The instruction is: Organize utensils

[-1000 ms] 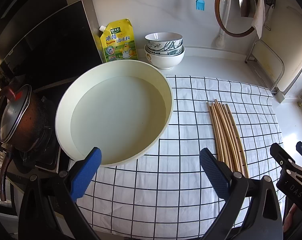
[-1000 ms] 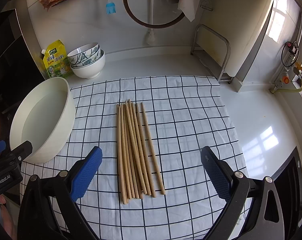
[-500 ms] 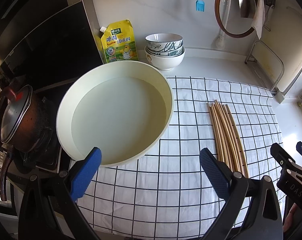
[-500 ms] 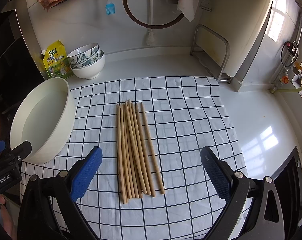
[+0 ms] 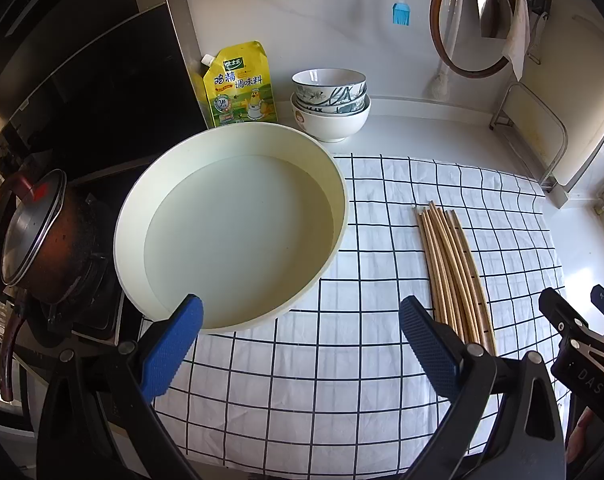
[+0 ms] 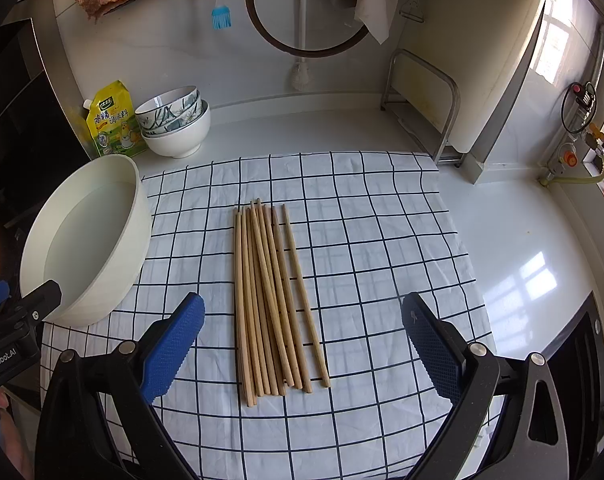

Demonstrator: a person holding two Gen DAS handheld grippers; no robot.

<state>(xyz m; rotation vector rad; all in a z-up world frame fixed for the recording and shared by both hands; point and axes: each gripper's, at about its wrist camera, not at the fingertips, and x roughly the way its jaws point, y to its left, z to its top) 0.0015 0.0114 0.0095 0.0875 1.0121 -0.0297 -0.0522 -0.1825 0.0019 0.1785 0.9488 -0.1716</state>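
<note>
I'm holding my right gripper (image 6: 302, 340) with fingers spread wide, empty, hovering over the near ends of the chopsticks (image 6: 274, 300), which are lying bundled side by side mid-way across the checked cloth (image 6: 381, 240). My left gripper (image 5: 298, 344) is also gaping, gripping nothing, hanging over the cloth's near edge beside the cream basin (image 5: 341, 200).

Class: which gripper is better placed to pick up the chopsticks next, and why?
Right. The right gripper is open with the chopsticks lying between its fingers; the left gripper faces the basin.
</note>
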